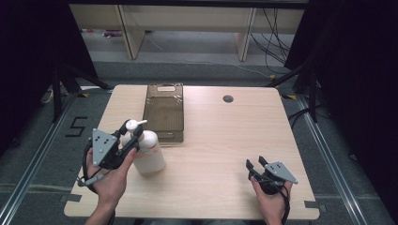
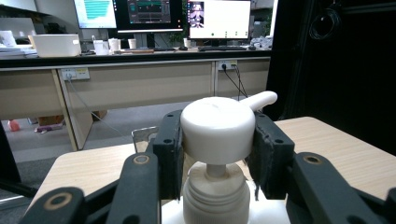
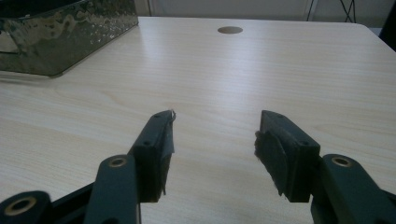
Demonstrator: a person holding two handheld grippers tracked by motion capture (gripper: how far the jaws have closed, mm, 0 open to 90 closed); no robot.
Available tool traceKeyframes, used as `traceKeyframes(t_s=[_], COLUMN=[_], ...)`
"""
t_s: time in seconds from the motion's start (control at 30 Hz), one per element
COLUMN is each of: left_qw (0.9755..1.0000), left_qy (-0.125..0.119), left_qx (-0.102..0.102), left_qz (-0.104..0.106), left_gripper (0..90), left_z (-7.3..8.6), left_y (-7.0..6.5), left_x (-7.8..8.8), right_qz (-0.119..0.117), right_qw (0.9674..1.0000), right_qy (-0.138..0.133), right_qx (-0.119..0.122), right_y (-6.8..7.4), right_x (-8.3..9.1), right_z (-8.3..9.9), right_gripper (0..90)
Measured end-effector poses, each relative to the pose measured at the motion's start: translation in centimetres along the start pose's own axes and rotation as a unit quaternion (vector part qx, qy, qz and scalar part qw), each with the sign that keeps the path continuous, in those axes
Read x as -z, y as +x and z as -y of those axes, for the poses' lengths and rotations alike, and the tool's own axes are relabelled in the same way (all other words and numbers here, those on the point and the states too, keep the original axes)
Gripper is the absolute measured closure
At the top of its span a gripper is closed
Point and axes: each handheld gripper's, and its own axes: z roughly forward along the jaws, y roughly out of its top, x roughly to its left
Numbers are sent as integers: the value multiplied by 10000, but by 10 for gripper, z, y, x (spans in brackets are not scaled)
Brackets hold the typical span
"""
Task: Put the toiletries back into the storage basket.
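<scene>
Lower left of the high view: left gripper point(image 1: 133, 132) brought in level against the top of a white pump bottle point(image 1: 149, 152), which stands upright on the counter point(image 1: 220, 136) just below the near edge of a dark tray point(image 1: 163, 112). Clamped on the pump head point(image 2: 217, 129) rather than the body, probably to steady the bottle or to press or turn the pump. In the left gripper view, centre frame, jaws about half closed, one pad flush against each side of the round white head, spout pointing away toward the upper right, threaded collar showing below. Bottle base resting on the wood, not lifted as far as can be judged.

Lower right of the high view: right gripper point(image 1: 256, 163) held low over bare counter, well apart from bottle and tray, seemingly parked in waiting. In the right gripper view, jaws spread wide, nothing between the pads, only wood grain beyond, tray corner at upper left
</scene>
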Motion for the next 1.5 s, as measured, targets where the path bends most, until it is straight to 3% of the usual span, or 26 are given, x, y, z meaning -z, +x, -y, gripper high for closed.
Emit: traceKeyframes(t_s=[0.57,1.23,1.27,1.5], left_qw=[9997,9993,9993,9992], left_qy=[-156,-295,-302,-337], left_qx=[-110,-205,-206,-206], left_qz=[124,124,114,96], left_gripper=[591,591,591,591], left_z=[-19,-38,-39,-43], left_y=[-4,-3,-2,0], left_x=[-6,-17,-18,-21], right_qz=[-18,-16,-22,-20], right_qw=[10000,10000,10000,10000], right_qy=[-10,-27,20,21], right_qx=[27,49,-95,-93], right_y=[-1,-1,1,1], right_x=[0,0,0,0], right_z=[0,0,0,0], right_gripper=[463,462,462,463])
